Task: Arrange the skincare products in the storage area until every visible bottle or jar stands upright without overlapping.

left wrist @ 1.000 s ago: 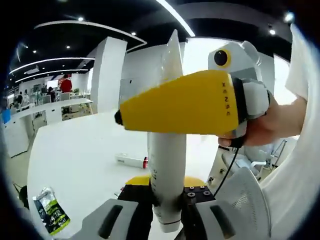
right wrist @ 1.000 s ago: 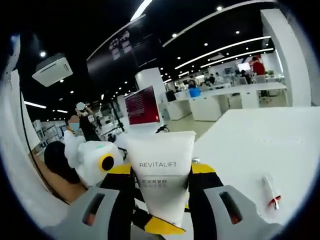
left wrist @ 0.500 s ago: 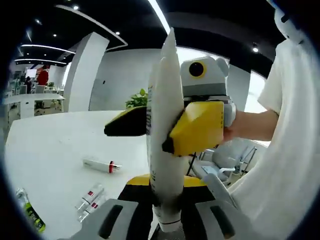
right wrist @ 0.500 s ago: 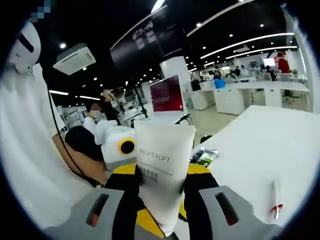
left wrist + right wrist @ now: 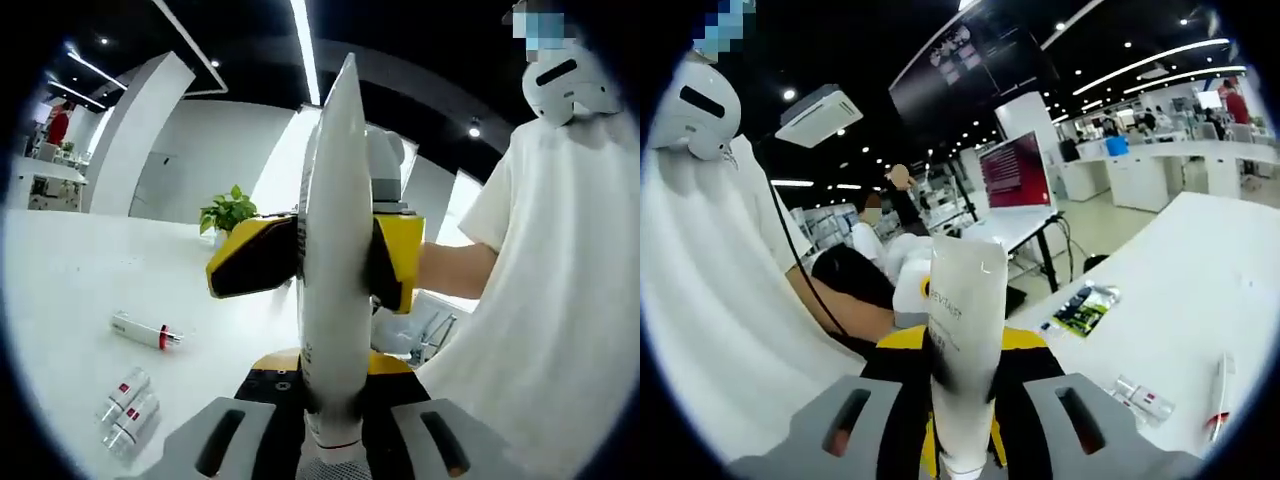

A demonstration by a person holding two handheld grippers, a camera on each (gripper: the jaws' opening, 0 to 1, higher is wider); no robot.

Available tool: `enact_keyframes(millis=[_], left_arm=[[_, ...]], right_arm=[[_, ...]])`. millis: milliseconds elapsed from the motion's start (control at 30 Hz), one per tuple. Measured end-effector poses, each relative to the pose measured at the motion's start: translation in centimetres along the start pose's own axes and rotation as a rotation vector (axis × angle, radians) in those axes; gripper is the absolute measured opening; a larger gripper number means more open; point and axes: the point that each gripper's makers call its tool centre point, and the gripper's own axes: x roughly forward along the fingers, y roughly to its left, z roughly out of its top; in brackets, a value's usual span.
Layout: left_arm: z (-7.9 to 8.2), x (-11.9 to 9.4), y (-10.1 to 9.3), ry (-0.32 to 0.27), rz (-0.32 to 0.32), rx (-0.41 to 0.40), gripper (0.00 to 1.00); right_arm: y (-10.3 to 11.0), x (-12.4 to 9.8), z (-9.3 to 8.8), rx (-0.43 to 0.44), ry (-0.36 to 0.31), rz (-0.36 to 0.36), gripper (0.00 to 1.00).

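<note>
We are holding one white tube (image 5: 335, 270) up in the air between both grippers, well above the white table (image 5: 70, 300). In the left gripper view, our left gripper (image 5: 333, 440) is clamping the tube near its cap end, jaws closed tight against it, while the right gripper (image 5: 310, 262) is coming in from the right and pinching the tube higher up with its yellow and black jaws. In the right gripper view, the right gripper (image 5: 962, 440) is gripping the same tube (image 5: 965, 340) between closed jaws, with its flat crimped end pointing up.

We are judging the task to be far from finished. Nothing that we can see is standing upright yet. A slim white tube with a red band (image 5: 140, 332) is lying flat on the table, and a pair of small clear bottles (image 5: 125, 408) is lying side by side nearer to us. A green and black sachet (image 5: 1080, 308) is also lying flat on the table.

We are not seeing any storage area, so where the tube should go we cannot tell.
</note>
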Motion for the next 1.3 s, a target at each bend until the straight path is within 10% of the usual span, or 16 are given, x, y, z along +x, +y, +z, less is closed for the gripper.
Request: enact_keyframes(millis=[500, 733, 1300], left_arm=[[-0.4, -0.2, 0.4, 0.031, 0.0, 0.039, 0.23], [-0.8, -0.5, 1.9, 0.034, 0.086, -0.024, 0.27], [-6.7, -4.8, 5.4, 0.253, 0.371, 0.0, 0.28]], right_arm=[[0.5, 0.6, -0.4, -0.065, 0.03, 0.02, 0.1], [-0.3, 0.6, -0.6, -0.107, 0.042, -0.029, 0.1], [-2.9, -0.5, -0.7, -0.106, 0.027, -0.145, 0.11]])
